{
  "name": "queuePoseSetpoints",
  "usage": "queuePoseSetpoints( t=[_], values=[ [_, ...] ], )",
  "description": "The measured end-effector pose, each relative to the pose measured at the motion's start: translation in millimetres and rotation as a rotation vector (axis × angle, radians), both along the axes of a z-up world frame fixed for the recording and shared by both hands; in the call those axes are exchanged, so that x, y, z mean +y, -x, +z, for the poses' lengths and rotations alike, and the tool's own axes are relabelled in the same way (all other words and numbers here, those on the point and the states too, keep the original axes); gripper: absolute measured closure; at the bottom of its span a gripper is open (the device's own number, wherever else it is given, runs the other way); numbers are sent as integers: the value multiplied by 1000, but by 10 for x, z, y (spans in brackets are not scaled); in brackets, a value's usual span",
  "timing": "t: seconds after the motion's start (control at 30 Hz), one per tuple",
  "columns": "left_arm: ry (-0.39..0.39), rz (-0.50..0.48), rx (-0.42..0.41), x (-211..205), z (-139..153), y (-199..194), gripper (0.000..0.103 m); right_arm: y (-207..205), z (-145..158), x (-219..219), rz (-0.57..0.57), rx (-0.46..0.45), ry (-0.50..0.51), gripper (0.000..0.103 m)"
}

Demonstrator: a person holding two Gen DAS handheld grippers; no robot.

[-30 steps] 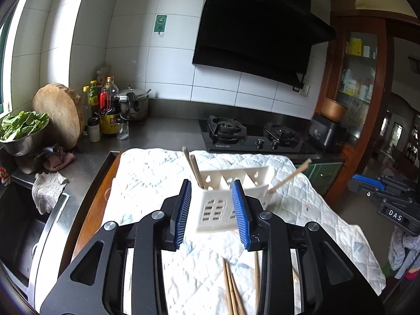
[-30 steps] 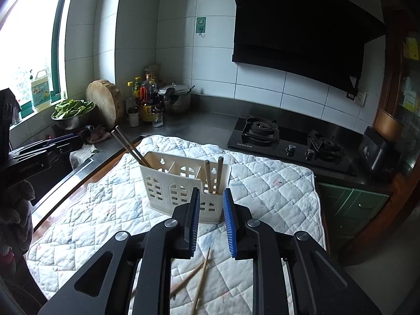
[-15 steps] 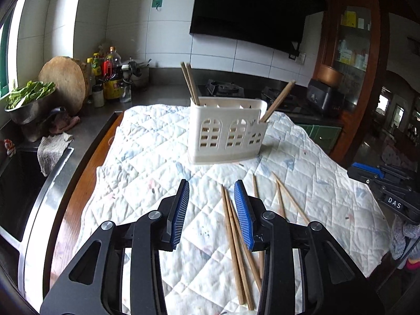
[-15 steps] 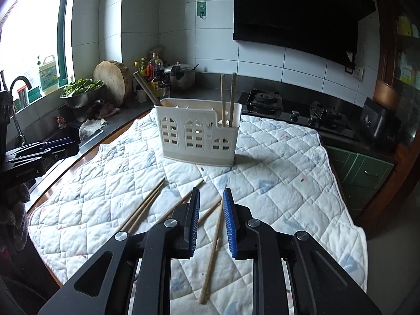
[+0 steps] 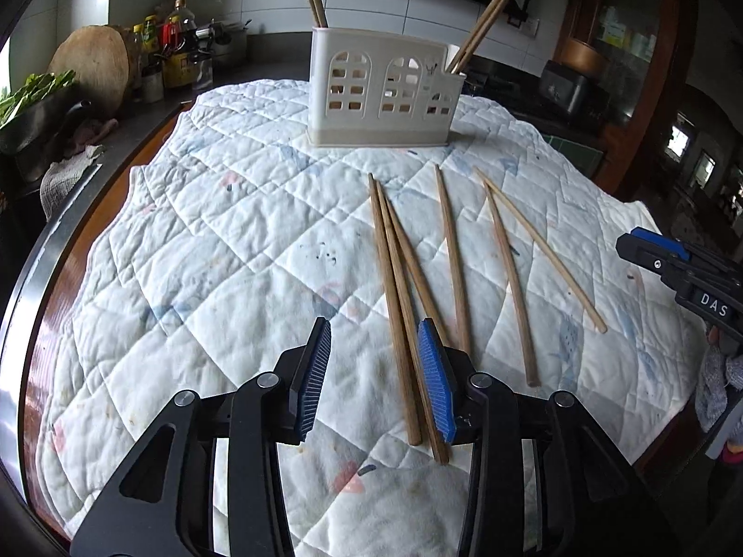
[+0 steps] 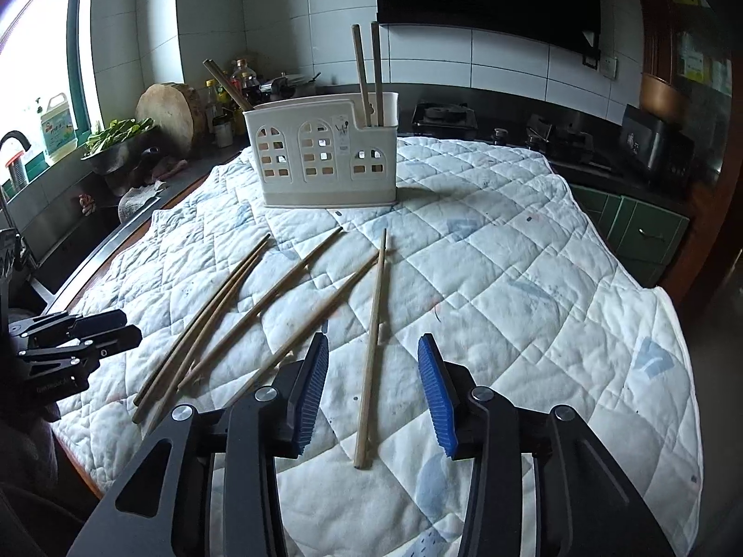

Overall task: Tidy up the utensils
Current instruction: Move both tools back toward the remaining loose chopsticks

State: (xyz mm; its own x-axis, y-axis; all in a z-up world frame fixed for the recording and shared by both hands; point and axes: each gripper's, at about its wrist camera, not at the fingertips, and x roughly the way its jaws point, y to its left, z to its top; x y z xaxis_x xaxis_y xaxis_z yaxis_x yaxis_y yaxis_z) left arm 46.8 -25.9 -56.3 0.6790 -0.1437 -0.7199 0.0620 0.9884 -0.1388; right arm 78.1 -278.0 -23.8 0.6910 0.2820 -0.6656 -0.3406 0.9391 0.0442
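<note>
On the quilted bench cover (image 5: pixel 209 241), my left gripper (image 5: pixel 374 376) hangs with jaws opening over a pair of chopsticks (image 5: pixel 399 306), long axes running away toward the white utensil caddy (image 5: pixel 385 93). My right gripper (image 6: pixel 374 390), jaws opening and pinching nothing, straddles a single chopstick (image 6: pixel 371 348) lying lengthwise between them, nearer this hand.

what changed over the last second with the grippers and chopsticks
Both grippers dropped from the white utensil holder toward the loose chopsticks on the quilted cloth. Left gripper and right gripper are opening, nothing gripped. Holder and chopsticks stayed put.
</note>
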Motion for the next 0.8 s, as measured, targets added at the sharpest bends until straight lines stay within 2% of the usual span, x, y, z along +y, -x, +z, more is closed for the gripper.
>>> queuePoseSetpoints(
  t=[0.3, 0.47, 0.8],
  values=[
    [-3, -2, 34, -67, -131, -30, 64, 30, -73, -19, -14, 1, 9, 52],
    [-1, -1, 50, -68, -174, -74, 71, 16, -91, -12, -12, 7, 10, 51],
    [-33, 3, 52, -161, -214, -107, 76, -12, -164, 13, -12, 26, 12, 51]
  ],
)
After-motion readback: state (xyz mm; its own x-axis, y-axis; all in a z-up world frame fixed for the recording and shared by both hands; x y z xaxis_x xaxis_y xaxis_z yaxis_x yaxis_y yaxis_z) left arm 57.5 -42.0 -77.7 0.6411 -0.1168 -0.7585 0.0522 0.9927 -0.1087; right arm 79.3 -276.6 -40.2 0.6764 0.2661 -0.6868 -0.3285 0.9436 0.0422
